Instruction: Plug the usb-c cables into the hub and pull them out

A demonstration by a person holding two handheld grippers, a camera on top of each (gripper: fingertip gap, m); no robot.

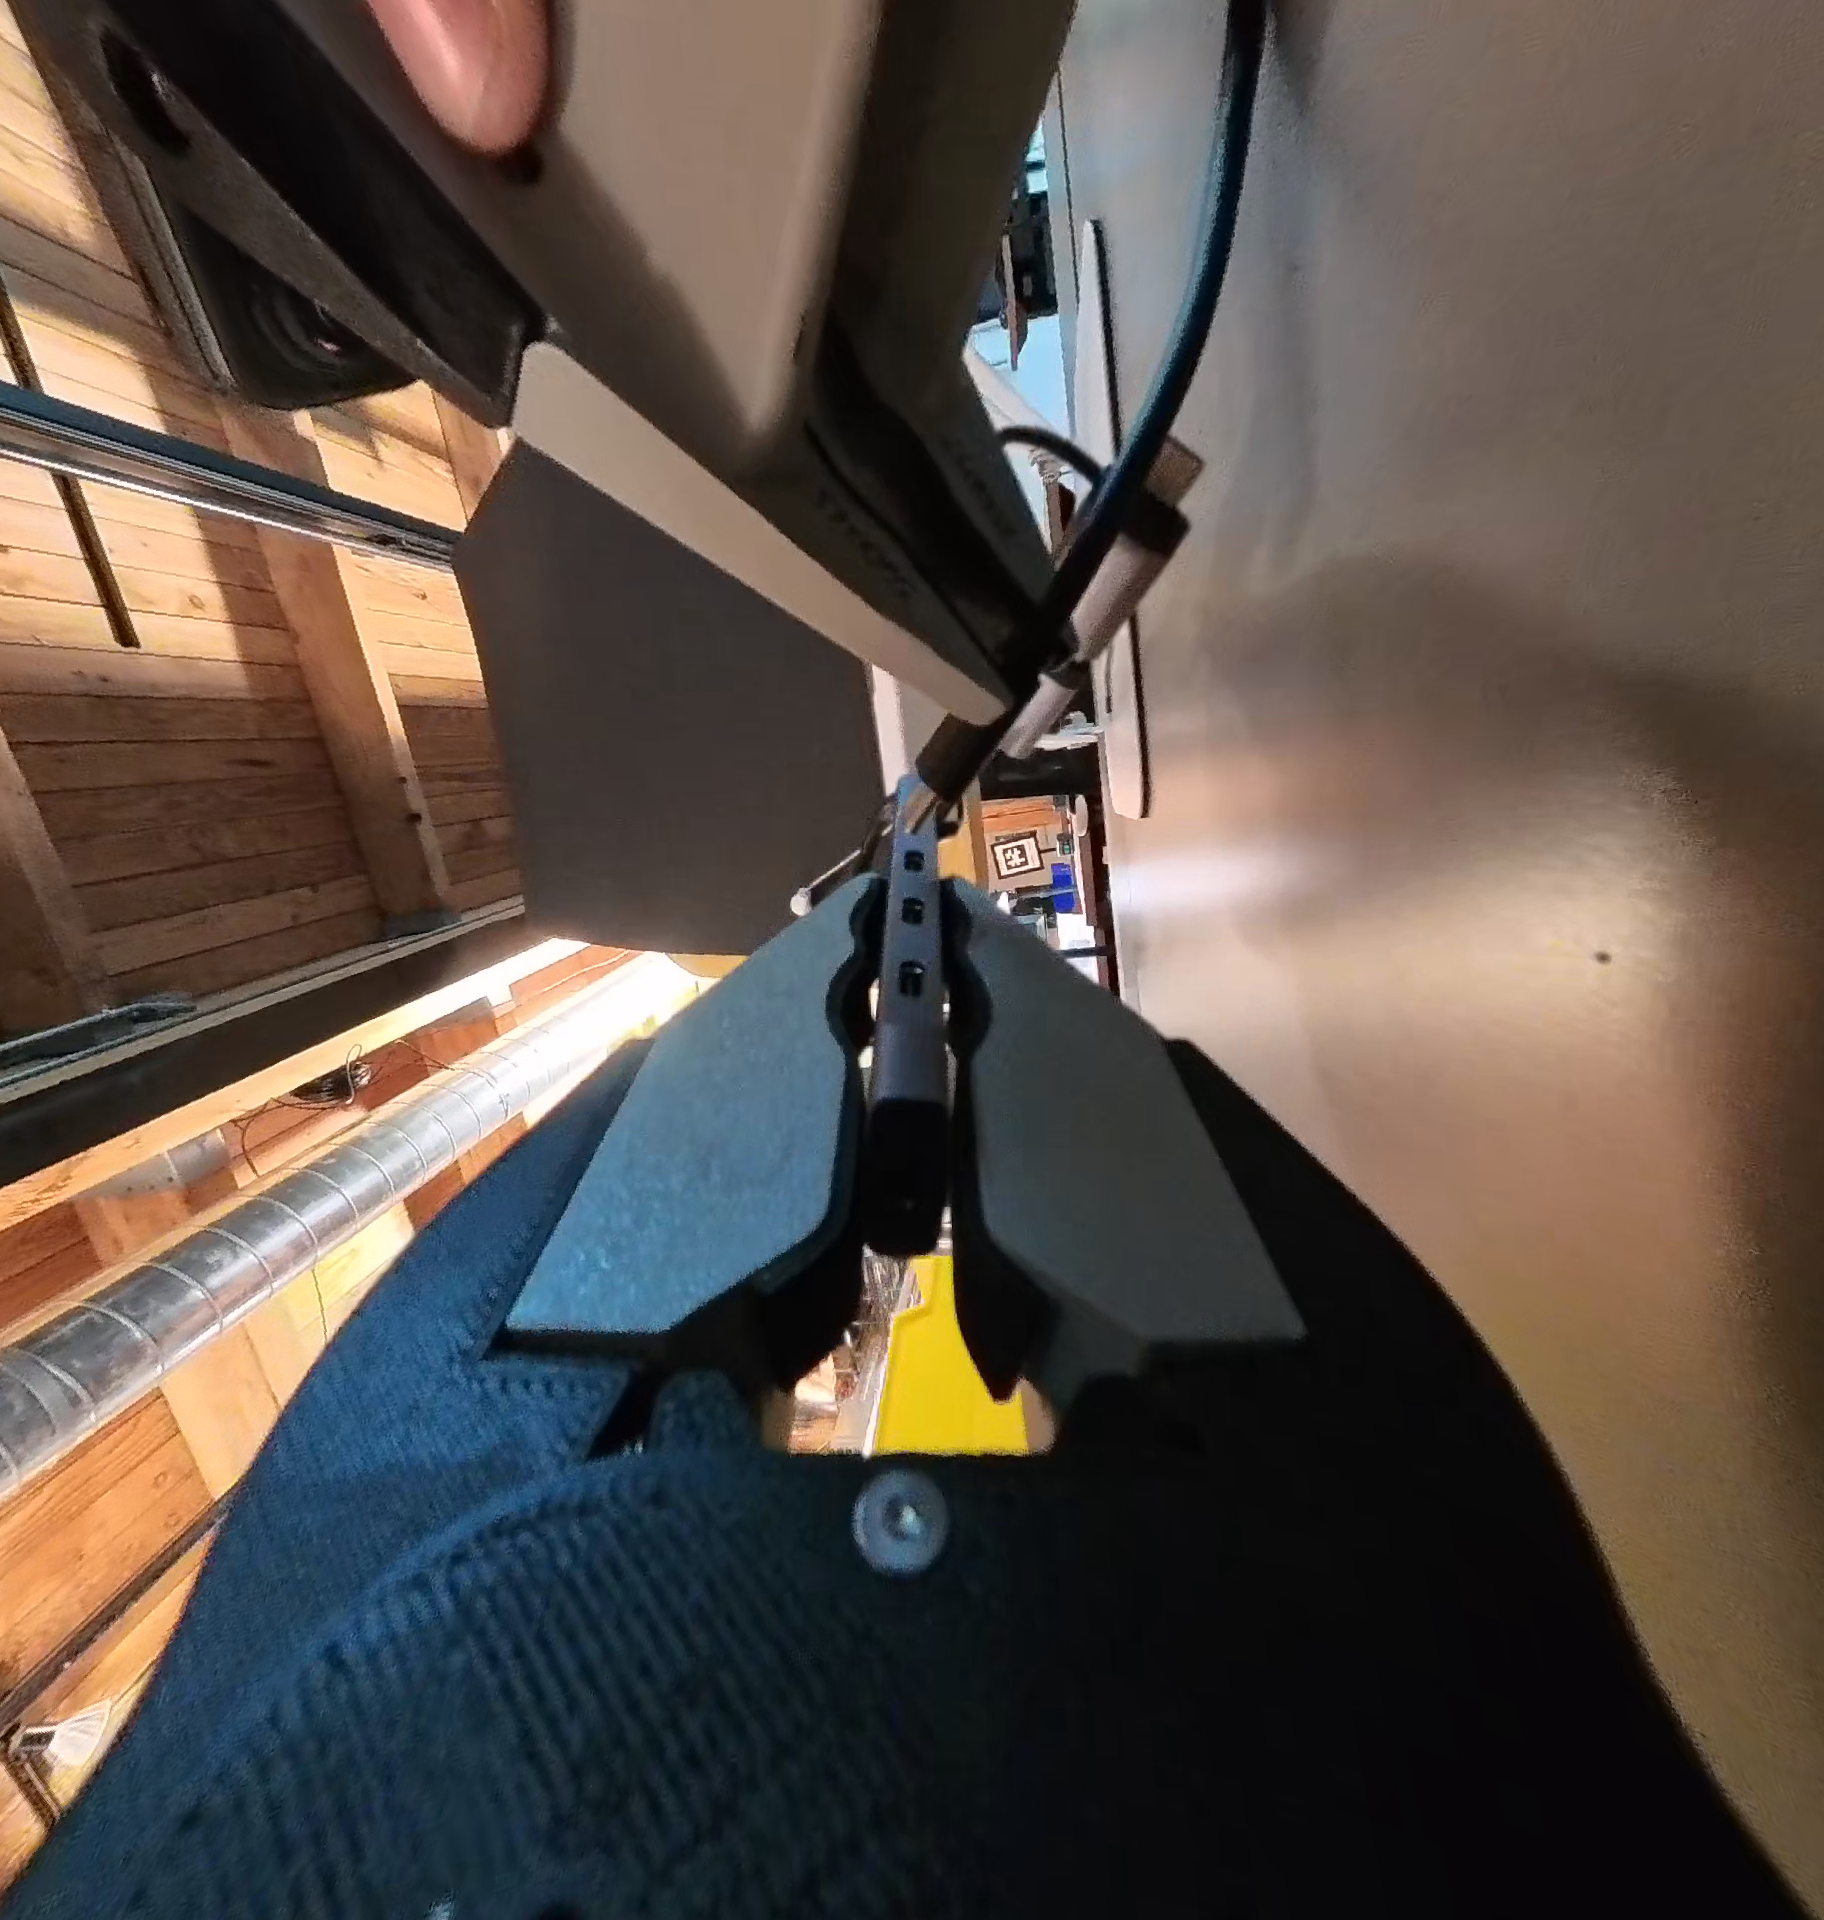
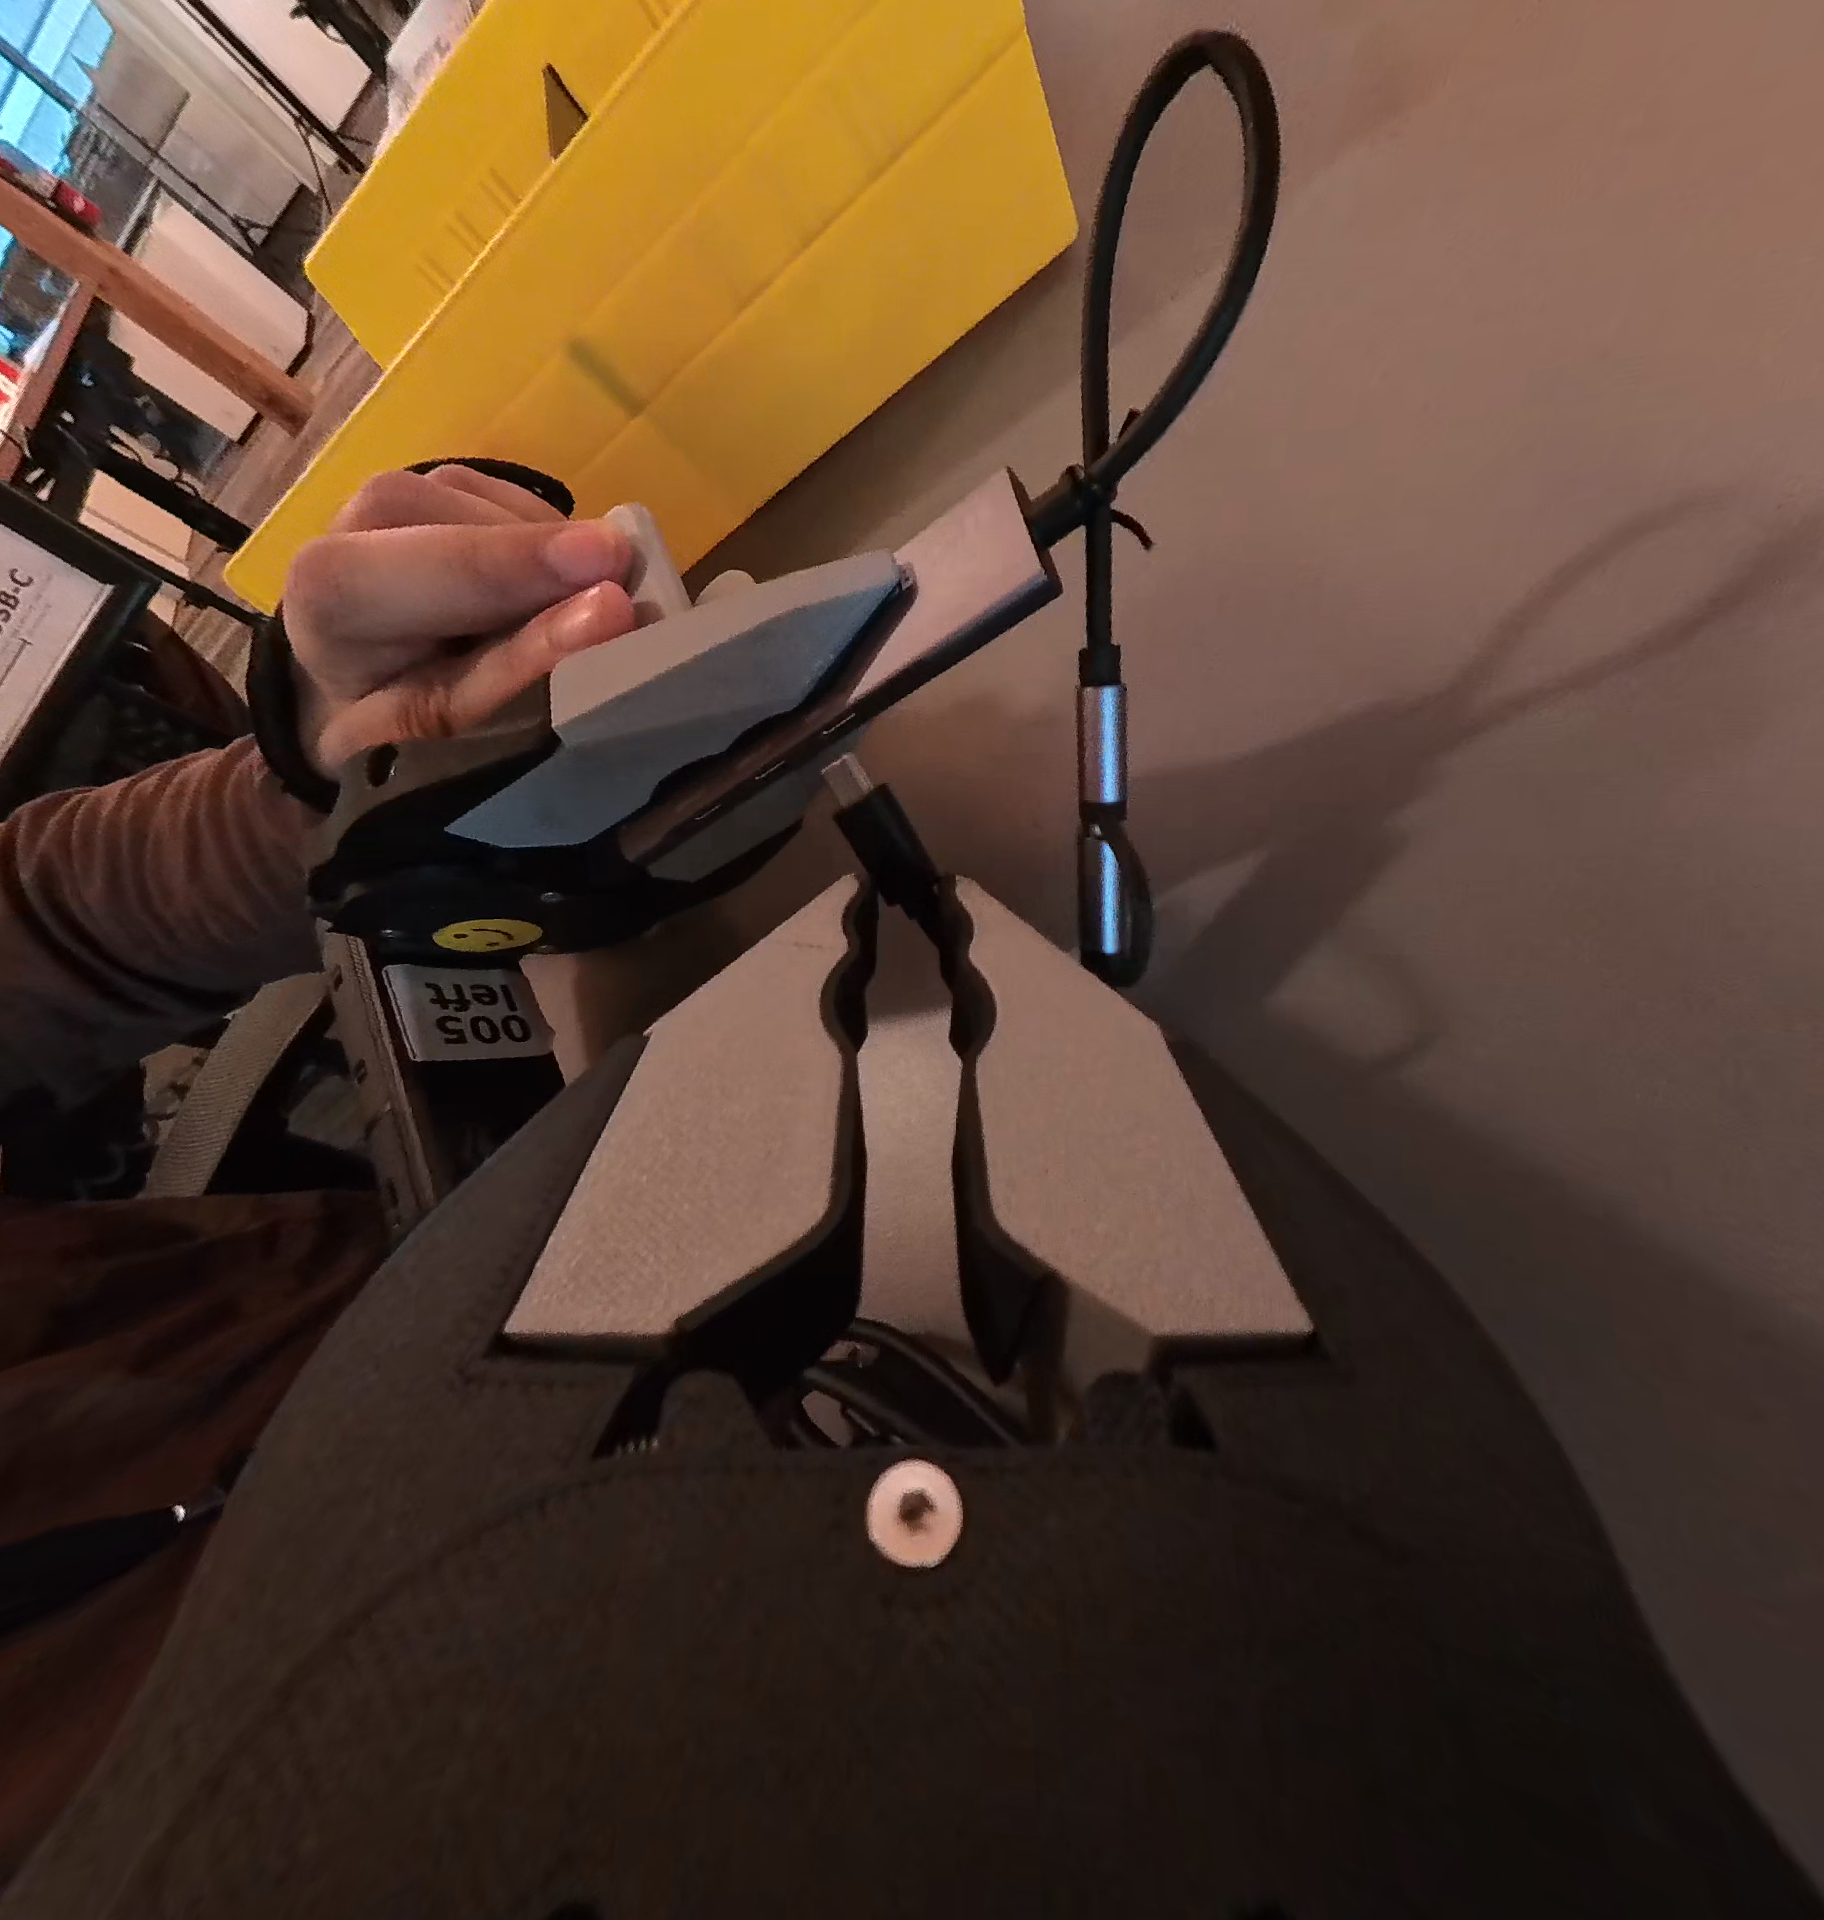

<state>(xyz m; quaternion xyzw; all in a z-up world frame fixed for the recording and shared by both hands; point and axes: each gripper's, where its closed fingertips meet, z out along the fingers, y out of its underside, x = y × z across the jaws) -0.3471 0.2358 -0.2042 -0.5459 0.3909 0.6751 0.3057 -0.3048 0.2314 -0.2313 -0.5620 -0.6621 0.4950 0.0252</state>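
Observation:
My left gripper [image 1: 910, 914] is shut on the slim dark grey hub [image 1: 906, 1039] and holds it above the table, its row of ports facing me. My right gripper [image 2: 908, 894] is shut on a black USB-C cable plug [image 2: 877, 821], its silver tip pointing up at the hub's port edge [image 2: 783, 764], a short way off. In the right wrist view the left gripper [image 2: 721, 717] clamps the hub [image 2: 975, 577], whose own black cable [image 2: 1188, 260] loops up and hangs down to a silver connector [image 2: 1103, 748]. In the left wrist view the right gripper [image 1: 742, 312] fills the top.
A yellow folded case [image 2: 700, 239] lies on the beige table [image 2: 1510, 935] behind the hub. A person's hand [image 2: 451, 613] and brown sleeve [image 2: 108, 914] hold the left gripper. A framed sign [image 2: 14, 665] stands at the left. Wooden ceiling and a metal duct [image 1: 212, 1247] show in the left wrist view. The grippers' ends are close to 5 cm from one another.

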